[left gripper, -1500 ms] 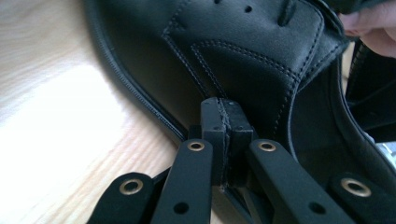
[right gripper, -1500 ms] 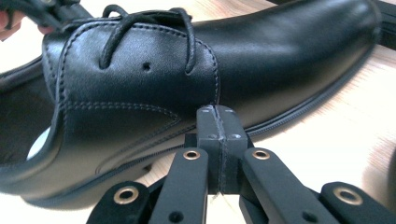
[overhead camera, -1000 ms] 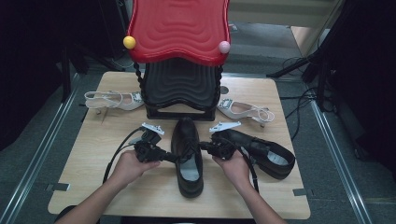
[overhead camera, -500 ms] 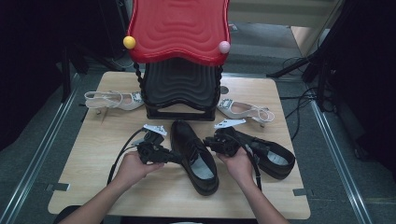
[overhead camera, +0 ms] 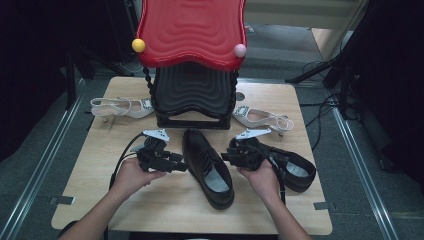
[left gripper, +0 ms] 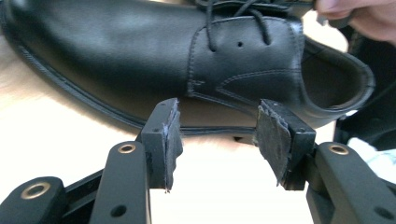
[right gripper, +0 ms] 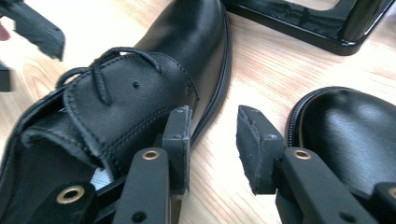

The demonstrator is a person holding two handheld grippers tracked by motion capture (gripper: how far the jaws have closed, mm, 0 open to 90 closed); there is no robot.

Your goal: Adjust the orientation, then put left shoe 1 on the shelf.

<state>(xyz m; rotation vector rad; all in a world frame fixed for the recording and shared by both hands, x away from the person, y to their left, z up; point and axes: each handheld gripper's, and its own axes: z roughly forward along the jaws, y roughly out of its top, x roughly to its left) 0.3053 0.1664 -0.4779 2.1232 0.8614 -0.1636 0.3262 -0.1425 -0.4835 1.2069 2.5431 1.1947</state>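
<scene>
Wooden desk (overhead camera: 100, 195) carries black lace-up shoe (overhead camera: 207, 167) at centre, toe toward black stand (overhead camera: 192, 97). Left tongs (overhead camera: 182, 165) just beside shoe, jaws just opening, nothing between. Right tongs (overhead camera: 226, 156) likewise parted, empty, beside shoe's other flank.

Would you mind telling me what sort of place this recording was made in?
Probably a lab or studio set up for recording, not a home: a small wooden table between metal floor rails, dark surroundings with cables on the floor, and staged shoes around a black stool.

Probably a lab: wooden table (overhead camera: 100, 200) among dark cabled (overhead camera: 320, 112) floor.
</scene>
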